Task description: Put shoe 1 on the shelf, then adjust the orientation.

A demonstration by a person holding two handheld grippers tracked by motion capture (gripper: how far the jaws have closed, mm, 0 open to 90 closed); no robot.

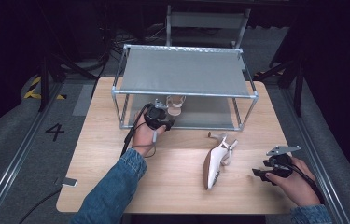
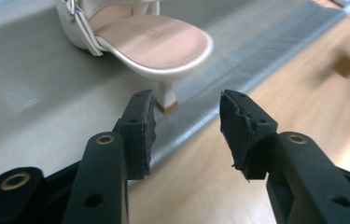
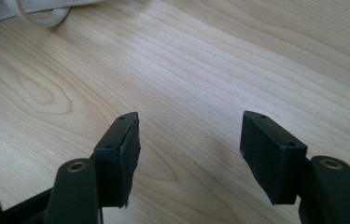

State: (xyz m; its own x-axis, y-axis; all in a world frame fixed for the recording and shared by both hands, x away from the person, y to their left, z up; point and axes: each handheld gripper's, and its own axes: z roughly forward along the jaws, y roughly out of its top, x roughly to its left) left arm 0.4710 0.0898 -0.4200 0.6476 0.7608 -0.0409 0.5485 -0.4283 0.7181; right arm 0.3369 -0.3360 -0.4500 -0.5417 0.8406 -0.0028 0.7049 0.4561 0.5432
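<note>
Forearm stretched forward, left gripper (image 1: 157, 116) with jaws spread, empty, one sandal (image 2: 149, 39) just beyond on the rack's lower shelf (image 2: 32, 93). Right gripper (image 1: 268, 171) low, jaws spread; second sandal (image 1: 217, 161) on the surface (image 1: 172, 172) beside it.

Table (image 1: 172, 177) is pale wood with visible grain, smooth, slight sheen; the rack (image 1: 184, 93) has shiny metal tubes and matt grey woven-looking cloth shelves, the lower shelf's edge ribbed. Sandal on the shelf (image 2: 154, 42) looks like glossy off-white leather with a matt pinkish insole, a metal buckle and a tan heel tip; the shoe on the table (image 1: 217, 161) has the same pale glossy upper and a brown sole. Left gripper (image 2: 186, 121) and right gripper (image 3: 189, 149) are matt black plastic with brass-coloured rivets and rough, frayed black rubbery pads; sleeve (image 1: 112, 196) is blue denim.
</note>
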